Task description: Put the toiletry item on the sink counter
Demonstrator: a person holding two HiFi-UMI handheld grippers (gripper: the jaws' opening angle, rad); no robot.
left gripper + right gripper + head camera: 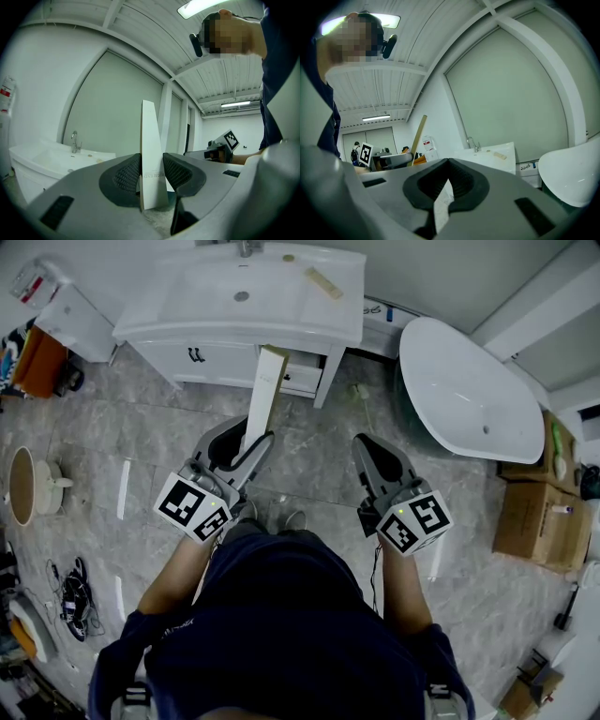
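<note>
Already gripped, not yet placed: the toiletry box is in hand, short of the sink counter.

Seen from the head view, the left gripper (246, 442) holds the long white toiletry box (265, 390) upright. In the left gripper view its ribbed pads (127, 174) press on both faces of the box's lower end, so the pickup looks done. The right gripper (375, 451) holds nothing; in its own view its jaws are drawn together at the tips. The box hangs over the floor in front of the vanity, apart from the sink counter (202, 306), where a small beige bar (322, 282) already lies. By my reading, what is left is the carry forward, setting the box on a bare stretch of counter, and letting go.
</note>
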